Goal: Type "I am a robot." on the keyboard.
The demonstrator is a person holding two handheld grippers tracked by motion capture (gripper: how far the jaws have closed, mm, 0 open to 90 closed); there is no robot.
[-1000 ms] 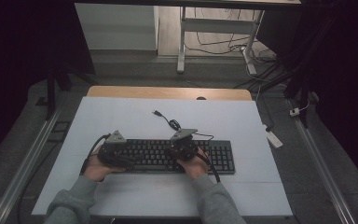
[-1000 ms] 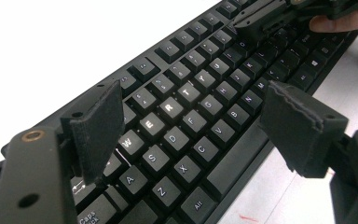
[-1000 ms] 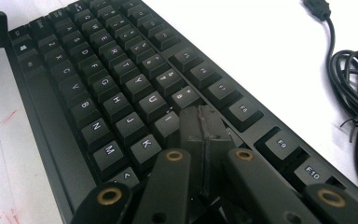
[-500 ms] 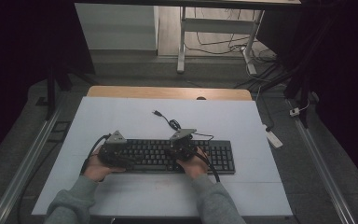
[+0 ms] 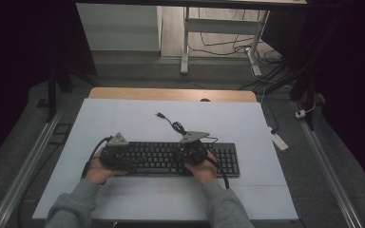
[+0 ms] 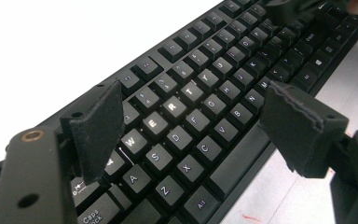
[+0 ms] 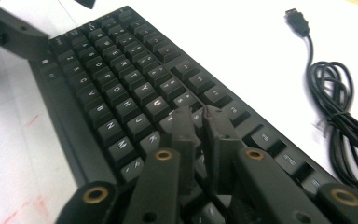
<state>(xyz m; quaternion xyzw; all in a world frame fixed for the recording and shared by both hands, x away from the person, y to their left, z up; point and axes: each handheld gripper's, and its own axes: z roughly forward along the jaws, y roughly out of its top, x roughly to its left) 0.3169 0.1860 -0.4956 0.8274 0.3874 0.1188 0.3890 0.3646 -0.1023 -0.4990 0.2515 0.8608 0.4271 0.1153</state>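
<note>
Figure: two hand-held grippers poised over a black keyboard (image 5: 171, 158) lying on a white table sheet (image 5: 138, 118).

The keyboard lies along the sheet's near half. The left gripper (image 6: 193, 123) sits over the keyboard's left end, jaws wide apart and straddling the letter keys, with nothing between the pads. The right gripper (image 7: 199, 128) sits over the keyboard's right-hand letter block, its jaws nearly together with a narrow slit between them. They have just been opening slightly, and their tips are down at the key tops with no key visibly clamped. The keyboard's coiled cable (image 7: 340, 116) and USB plug (image 5: 160, 115) lie loose beyond the keyboard's far edge.

Likely risks: the narrow right tips could slip between keys and pry up a cap. A sideways push could slide the unanchored keyboard toward the cable. The wide left pads could press several keys at once.
</note>
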